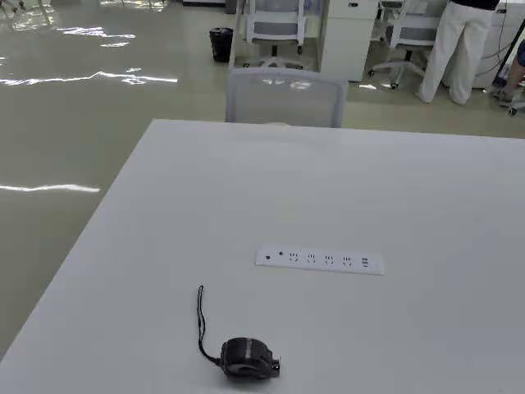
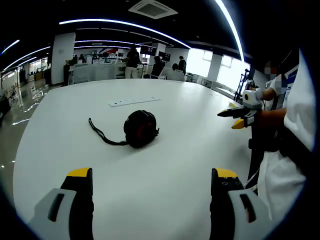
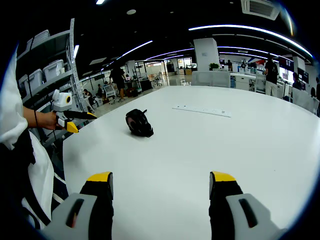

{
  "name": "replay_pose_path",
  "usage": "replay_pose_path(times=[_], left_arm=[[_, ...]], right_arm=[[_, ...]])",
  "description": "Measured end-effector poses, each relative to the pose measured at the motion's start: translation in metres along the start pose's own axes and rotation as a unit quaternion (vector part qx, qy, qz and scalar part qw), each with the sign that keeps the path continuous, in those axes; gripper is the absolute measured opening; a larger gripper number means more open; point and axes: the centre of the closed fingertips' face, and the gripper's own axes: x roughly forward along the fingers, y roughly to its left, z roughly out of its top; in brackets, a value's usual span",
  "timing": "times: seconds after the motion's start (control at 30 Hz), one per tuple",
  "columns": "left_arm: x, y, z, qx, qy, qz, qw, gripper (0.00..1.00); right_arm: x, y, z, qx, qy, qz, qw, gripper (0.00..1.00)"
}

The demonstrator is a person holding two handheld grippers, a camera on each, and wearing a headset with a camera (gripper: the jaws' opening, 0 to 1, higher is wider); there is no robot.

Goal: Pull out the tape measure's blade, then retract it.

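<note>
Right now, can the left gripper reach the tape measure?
Probably yes. The left gripper is open and points toward the tape measure, with bare table between them and nothing in the way.

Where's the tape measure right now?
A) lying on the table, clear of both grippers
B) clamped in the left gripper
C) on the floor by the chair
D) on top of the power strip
A: the tape measure lies on the white table, its strap trailing, apart from the power strip. The left gripper and right gripper are both open, short of it.
</note>
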Motion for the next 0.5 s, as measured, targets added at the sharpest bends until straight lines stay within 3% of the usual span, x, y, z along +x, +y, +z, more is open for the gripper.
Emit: replay_pose_path(times=[0.27, 0.5], left_arm=[[0.0025, 0.0026, -0.0036, -0.015, -0.002, -0.005, 0.9999, 0.98], [0.0039, 0.0051, -0.002, -0.016, -0.001, -0.012, 0.9998, 0.98]], right_arm=[[0.0057, 0.0034, -0.0047, -0.017, 0.018, 0.01, 0.9996, 0.88], [0.005, -0.0025, 0.0028, -0.022, 0.013, 0.008, 0.9997, 0.9]])
